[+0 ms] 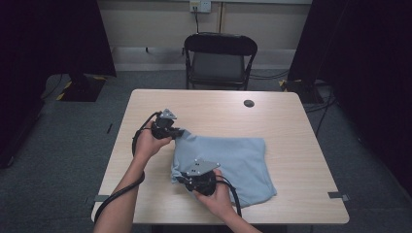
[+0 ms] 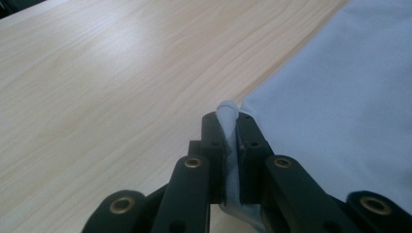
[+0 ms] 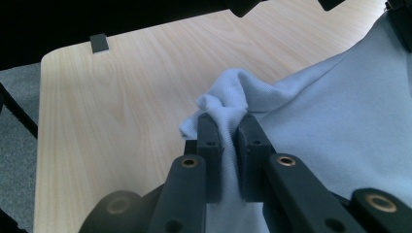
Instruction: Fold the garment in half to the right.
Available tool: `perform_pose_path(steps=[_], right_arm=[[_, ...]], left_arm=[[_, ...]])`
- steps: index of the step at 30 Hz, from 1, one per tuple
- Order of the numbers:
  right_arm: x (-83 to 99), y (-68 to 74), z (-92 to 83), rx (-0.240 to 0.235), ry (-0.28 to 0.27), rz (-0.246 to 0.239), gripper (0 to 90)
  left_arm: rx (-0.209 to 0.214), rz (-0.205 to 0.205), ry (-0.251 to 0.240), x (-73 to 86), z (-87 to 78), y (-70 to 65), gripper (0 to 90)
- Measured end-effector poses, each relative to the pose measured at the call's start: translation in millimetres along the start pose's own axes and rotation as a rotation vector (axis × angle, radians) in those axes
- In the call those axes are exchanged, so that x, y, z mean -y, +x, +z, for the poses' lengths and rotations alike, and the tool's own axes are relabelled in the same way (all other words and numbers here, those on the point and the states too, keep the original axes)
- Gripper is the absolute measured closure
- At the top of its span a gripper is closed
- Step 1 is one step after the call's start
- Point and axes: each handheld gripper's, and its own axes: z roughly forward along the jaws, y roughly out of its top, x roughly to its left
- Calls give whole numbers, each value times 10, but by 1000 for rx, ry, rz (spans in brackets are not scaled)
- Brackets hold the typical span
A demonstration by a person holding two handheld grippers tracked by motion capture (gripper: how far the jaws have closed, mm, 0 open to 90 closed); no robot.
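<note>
The left gripper is clamped on a thin edge of the light blue cloth, and the fabric stands pressed between its two black jaws, with a small rounded fold coming out above them. In the high view this left gripper holds the corner of the cloth at about 10 o'clock from the middle of the cloth. The right gripper is also closed on the cloth, on a bunched corner that rises in soft wrinkles over the jaws; in the high view the right gripper sits at about 8 o'clock of the cloth, close to the near side. The cloth looks like a knitted garment, light and very soft, so I judge it will hang and stretch between the two holds and will not keep any shape by itself. It is not fragile and not slippery, but a thin hem can slide out of the jaws if the pull is strong, so the best places to hold are the corners and the thick hems, as now. The rest of the cloth lies flat toward 3 o'clock on the surface, which is pale wood, smooth and mostly bare, with a small dark round cap near the far edge. Behind the surface, at 12 o'clock, stands a black folding chair on grey carpet, with dark curtains at both sides.
</note>
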Motion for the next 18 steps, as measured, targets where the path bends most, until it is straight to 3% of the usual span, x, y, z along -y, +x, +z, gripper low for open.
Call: perform_pose_path(steps=[18], right_arm=[[-126,1,-18,-14,-11,-6,824]], left_arm=[[8,-13,6,-97,-146,54,850]])
